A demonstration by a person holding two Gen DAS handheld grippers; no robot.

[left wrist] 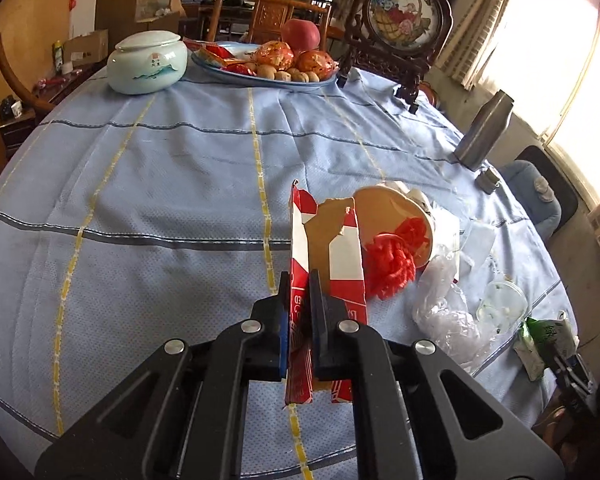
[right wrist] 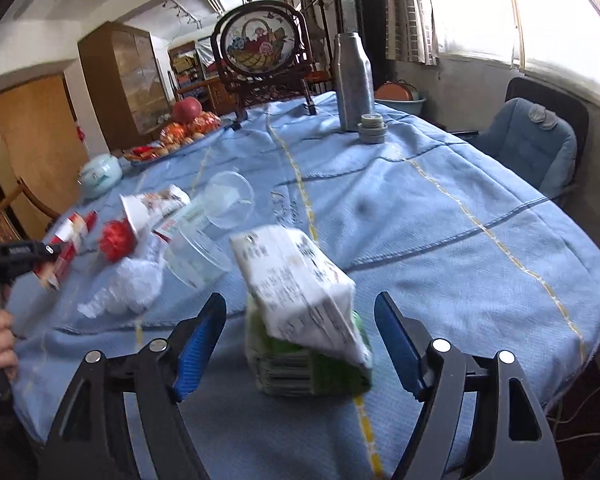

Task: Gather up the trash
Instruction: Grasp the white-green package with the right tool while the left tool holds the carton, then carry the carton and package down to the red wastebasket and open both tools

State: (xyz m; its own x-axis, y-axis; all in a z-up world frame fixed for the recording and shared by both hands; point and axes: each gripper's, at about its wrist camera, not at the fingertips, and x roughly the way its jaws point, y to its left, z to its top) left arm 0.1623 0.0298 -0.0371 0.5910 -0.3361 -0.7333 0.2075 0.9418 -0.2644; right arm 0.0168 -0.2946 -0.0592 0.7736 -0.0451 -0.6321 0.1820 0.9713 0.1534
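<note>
My left gripper (left wrist: 299, 280) is shut on a torn red-and-white cardboard carton (left wrist: 300, 236), held upright just above the blue tablecloth (left wrist: 160, 200); both also show at the left of the right wrist view (right wrist: 66, 248). Behind it lie a tipped paper cup (left wrist: 396, 216) with red plastic (left wrist: 392, 260), a crumpled clear bag (left wrist: 444, 304) and a clear plastic cup (left wrist: 500, 304). My right gripper (right wrist: 300, 312) is open, its jaws on either side of a green-and-white milk carton (right wrist: 300, 292) near the table's near edge. That carton also shows in the left wrist view (left wrist: 540, 340).
A celadon lidded jar (left wrist: 148, 62), a plate of fruit and snacks (left wrist: 268, 62) and a framed embroidery stand (left wrist: 400, 20) are at the far side. A steel thermos (right wrist: 352, 80) with its cap (right wrist: 372, 128) stands at the right. A blue-cushioned chair (right wrist: 532, 140) is beside the table.
</note>
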